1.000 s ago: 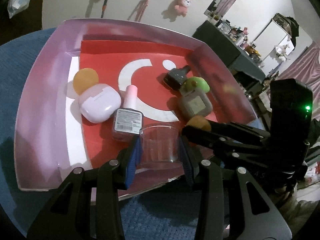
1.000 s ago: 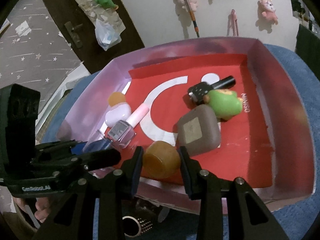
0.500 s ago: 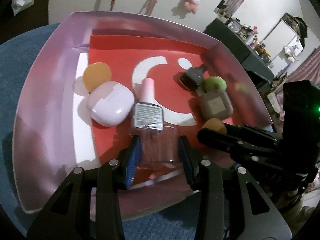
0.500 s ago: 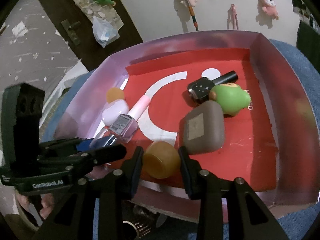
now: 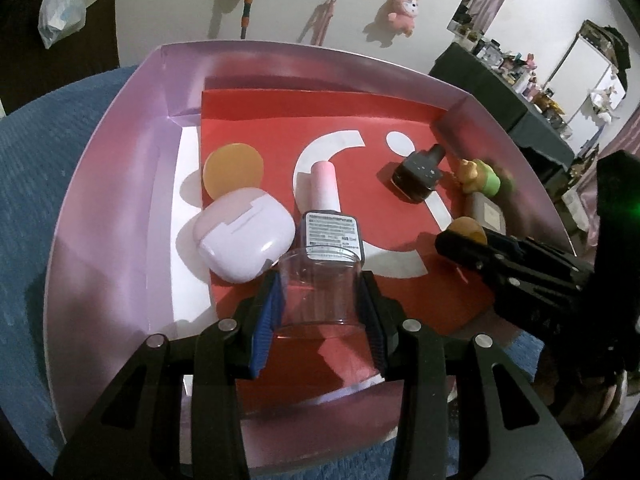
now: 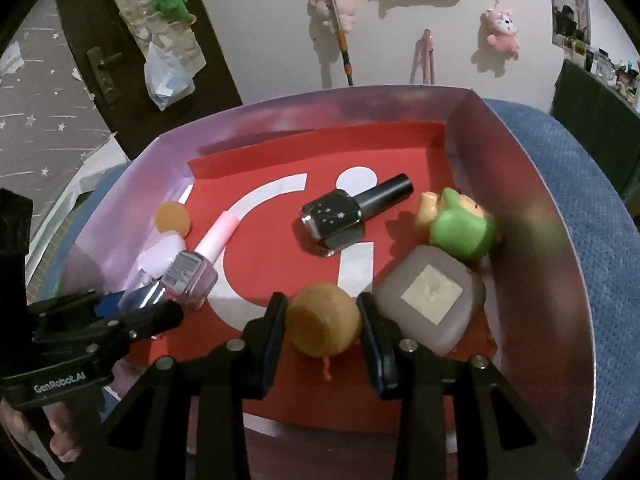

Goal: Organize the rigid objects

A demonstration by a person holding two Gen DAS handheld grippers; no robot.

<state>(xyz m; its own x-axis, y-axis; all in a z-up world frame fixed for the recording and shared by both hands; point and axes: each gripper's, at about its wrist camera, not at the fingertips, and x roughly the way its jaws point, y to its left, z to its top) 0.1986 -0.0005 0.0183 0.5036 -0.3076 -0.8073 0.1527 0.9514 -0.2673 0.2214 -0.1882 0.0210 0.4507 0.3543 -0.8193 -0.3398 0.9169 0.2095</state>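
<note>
Left gripper (image 5: 320,312) jaws clamped on a clear smooth plastic cup (image 5: 318,286), low over the near edge of the red-lined pink cardboard tray (image 5: 120,184). Right gripper (image 6: 322,322) jaws clamped on a matte amber round cap (image 6: 322,320). Beyond the cup: glossy lilac nail polish bottle with pink cap (image 5: 326,204) lies flat, long axis pointing away. Left: rounded lilac earbud case (image 5: 244,236). Further right: black nail polish bottle (image 6: 352,214) lies diagonally, cap toward far right.

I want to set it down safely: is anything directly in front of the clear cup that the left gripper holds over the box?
Yes. The pink-capped nail polish bottle lies just beyond the clear cup, with the lilac earbud case beside it. The red floor to the right looks free.
</note>
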